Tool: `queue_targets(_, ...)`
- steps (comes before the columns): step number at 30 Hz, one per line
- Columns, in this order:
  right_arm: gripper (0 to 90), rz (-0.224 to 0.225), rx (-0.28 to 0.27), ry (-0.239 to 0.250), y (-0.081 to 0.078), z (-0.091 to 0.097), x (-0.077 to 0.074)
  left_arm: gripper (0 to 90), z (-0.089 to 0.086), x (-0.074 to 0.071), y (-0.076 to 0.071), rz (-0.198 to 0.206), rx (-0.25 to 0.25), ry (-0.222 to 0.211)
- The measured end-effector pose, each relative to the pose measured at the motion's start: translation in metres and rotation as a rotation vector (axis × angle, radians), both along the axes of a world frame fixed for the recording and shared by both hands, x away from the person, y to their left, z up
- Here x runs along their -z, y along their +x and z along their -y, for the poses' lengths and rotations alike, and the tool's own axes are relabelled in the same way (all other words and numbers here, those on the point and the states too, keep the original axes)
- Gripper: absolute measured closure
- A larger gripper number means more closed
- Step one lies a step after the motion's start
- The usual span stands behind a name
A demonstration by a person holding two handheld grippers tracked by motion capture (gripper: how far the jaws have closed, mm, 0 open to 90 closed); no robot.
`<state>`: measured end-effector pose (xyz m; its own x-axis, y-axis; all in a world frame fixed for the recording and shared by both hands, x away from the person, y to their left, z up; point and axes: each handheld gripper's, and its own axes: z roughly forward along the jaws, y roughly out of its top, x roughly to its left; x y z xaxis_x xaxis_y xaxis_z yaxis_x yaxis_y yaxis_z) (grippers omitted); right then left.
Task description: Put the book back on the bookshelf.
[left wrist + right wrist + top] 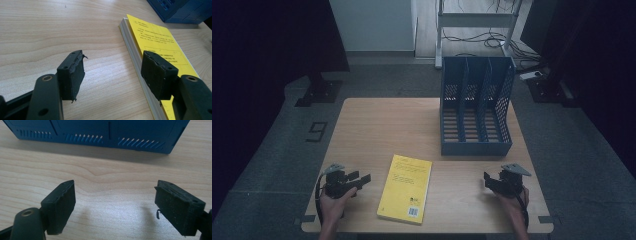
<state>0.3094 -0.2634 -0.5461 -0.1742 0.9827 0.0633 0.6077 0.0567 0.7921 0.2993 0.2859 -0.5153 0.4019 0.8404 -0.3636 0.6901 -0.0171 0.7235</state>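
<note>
Left gripper point(362, 178) and right gripper point(486, 181), both wide and empty, flanking yellow book point(406, 187) on table point(377, 120), blue file rack point(476, 107) behind.

Left tongs point(112, 75) agape over wood table point(62, 30); yellow book point(160, 47) just beside right jaw.

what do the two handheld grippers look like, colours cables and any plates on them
Both are black two-jaw tools. The left gripper and right gripper each carry a grey three-cornered plate on top and trail a black cable. Their black pads look rough and frayed at the edges. Forearms are bare, no sleeves.
</note>
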Motion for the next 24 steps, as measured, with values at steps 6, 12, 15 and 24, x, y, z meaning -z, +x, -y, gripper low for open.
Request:
queue_targets(6,17.5,0.005,-0.010,-0.003,-0.002,-0.002,-0.001,34.9,0.006,-0.006,-0.003,0.021,0.016,-0.002)
queue_targets(12,18.3,0.021,-0.032,-0.009,-0.004,-0.011,-0.005,34.8,0.016,-0.004,-0.002,0.014,0.041,0.004)
queue_targets(15,18.4,0.021,-0.041,-0.008,-0.005,-0.014,-0.005,34.8,0.020,-0.003,-0.002,0.014,0.052,0.008)
queue_targets(24,19.5,0.035,-0.096,0.022,-0.008,-0.031,-0.009,34.7,0.030,0.000,-0.002,0.002,0.079,0.025)
